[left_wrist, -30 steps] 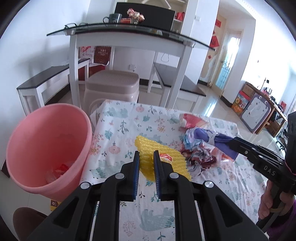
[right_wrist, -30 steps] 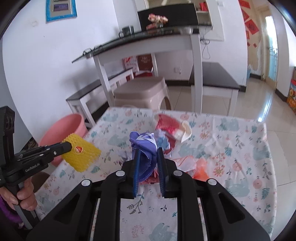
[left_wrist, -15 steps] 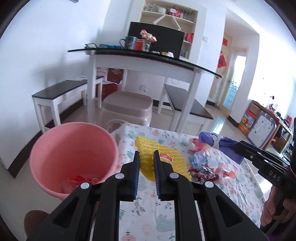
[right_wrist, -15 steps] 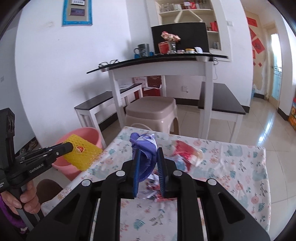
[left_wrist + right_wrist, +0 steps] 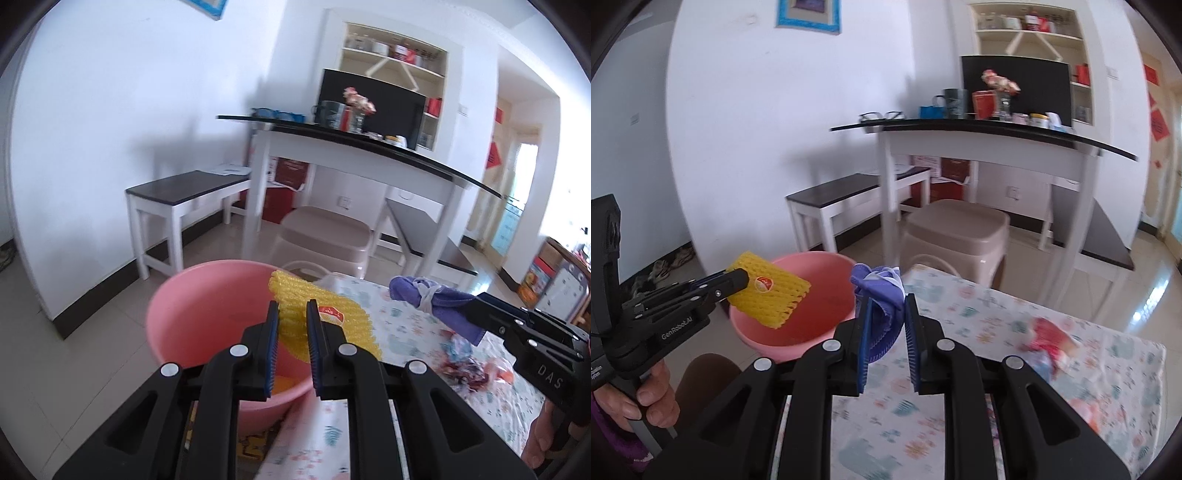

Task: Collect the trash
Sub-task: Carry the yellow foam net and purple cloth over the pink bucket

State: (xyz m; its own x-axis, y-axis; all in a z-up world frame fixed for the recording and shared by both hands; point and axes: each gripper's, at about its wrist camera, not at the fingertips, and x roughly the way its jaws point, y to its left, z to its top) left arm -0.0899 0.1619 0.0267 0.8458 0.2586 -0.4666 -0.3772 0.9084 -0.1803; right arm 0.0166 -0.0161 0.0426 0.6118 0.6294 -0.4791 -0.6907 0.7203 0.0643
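Note:
My left gripper [image 5: 292, 310] is shut on a yellow foam fruit net [image 5: 340, 325] with a red sticker and holds it over the rim of the pink bucket [image 5: 199, 306]. In the right wrist view the net [image 5: 772, 295] hangs above the bucket [image 5: 827, 291]. My right gripper [image 5: 886, 301] is shut on a crumpled purple cloth [image 5: 881, 291] and holds it above the table's left edge, beside the bucket. The cloth also shows in the left wrist view [image 5: 428, 295].
The low table has a floral cloth [image 5: 979, 325] with more wrappers [image 5: 1049, 339] on its right side. A beige plastic stool [image 5: 956, 236], a white desk [image 5: 990, 147] and dark-topped benches [image 5: 849, 192] stand behind. A brown stool [image 5: 709, 369] is below the bucket.
Both grippers rose and swung left with their loads. The yellow net went from above the table to over the bucket. The purple cloth was lifted off the trash pile toward the bucket.

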